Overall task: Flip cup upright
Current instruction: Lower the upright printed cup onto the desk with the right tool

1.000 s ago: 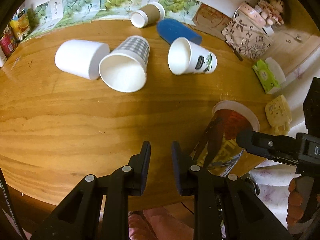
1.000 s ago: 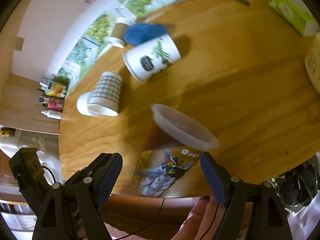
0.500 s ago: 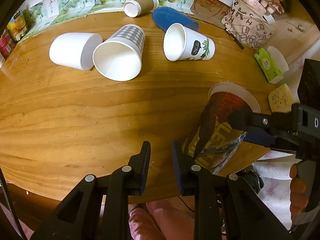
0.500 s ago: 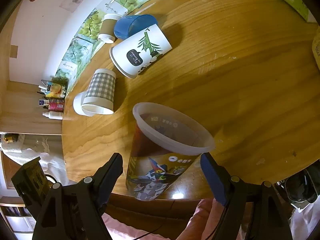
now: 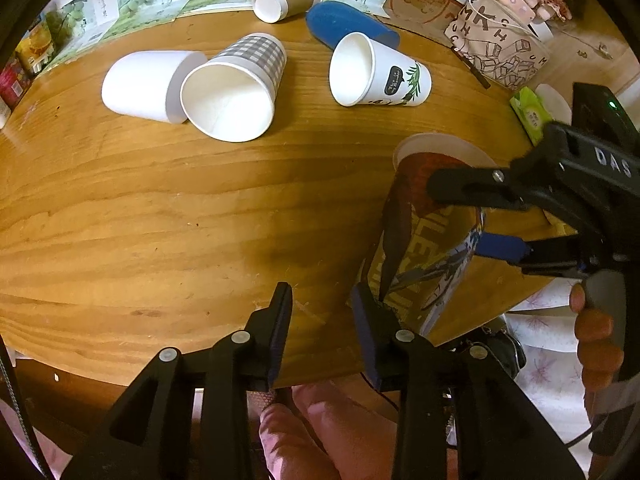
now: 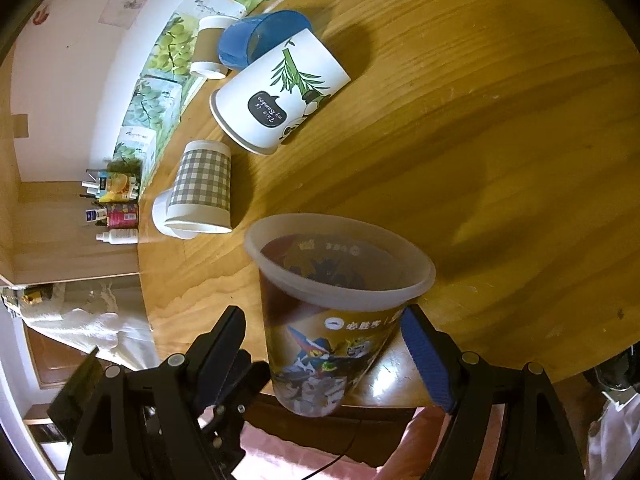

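1. Printed cup [image 6: 332, 320] stands mouth-up at near table [image 5: 160, 208] edge, between right gripper [image 6: 324, 344] fingers; one blue pad [image 6: 424, 354] touches it, other side gapped, so grip looks released.
2. Left gripper [image 5: 320, 332] parted, holding nothing, beside cup base.
3. Flip looks done for this cup; five other cups lie tipped toward far edge, untouched.

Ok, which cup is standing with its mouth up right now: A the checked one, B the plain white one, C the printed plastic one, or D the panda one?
C: the printed plastic cup stands mouth up at the table edge between the right gripper jaws; the rest lie sideways.
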The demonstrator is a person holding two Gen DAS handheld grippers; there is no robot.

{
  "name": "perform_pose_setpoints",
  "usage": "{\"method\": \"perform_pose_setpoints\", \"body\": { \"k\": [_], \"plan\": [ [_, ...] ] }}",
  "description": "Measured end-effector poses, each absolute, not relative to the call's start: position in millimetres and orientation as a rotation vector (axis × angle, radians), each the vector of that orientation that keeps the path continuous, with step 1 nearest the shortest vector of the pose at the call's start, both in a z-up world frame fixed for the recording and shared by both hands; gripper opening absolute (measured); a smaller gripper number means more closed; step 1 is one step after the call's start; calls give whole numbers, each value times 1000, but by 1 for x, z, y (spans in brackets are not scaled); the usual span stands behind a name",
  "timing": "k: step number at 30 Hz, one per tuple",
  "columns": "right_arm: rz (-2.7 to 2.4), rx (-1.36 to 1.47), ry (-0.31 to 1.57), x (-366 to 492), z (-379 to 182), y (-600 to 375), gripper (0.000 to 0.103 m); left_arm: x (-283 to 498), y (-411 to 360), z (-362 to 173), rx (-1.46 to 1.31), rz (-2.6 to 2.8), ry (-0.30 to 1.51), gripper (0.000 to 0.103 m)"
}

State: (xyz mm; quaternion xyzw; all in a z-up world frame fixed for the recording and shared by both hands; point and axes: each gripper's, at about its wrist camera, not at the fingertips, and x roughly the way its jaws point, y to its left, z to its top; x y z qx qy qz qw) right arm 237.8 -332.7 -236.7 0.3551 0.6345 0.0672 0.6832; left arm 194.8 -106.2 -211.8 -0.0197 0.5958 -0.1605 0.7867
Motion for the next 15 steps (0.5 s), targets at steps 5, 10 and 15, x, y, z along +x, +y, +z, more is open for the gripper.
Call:
{"method": "perform_pose_setpoints", "body": {
  "k": [5,10,15],
  "plan": [
    [167,788,1447,248,-241,-330,81,193,-105,-210,-61,-338,1290,35],
    [184,769,1467,258,-243,-322,81,192,-103,-209,-72,-328,1300,39],
    [206,740,1488,266,-244,-312,81,191,-103,-206,-92,-328,1298,46]
  ]
}}
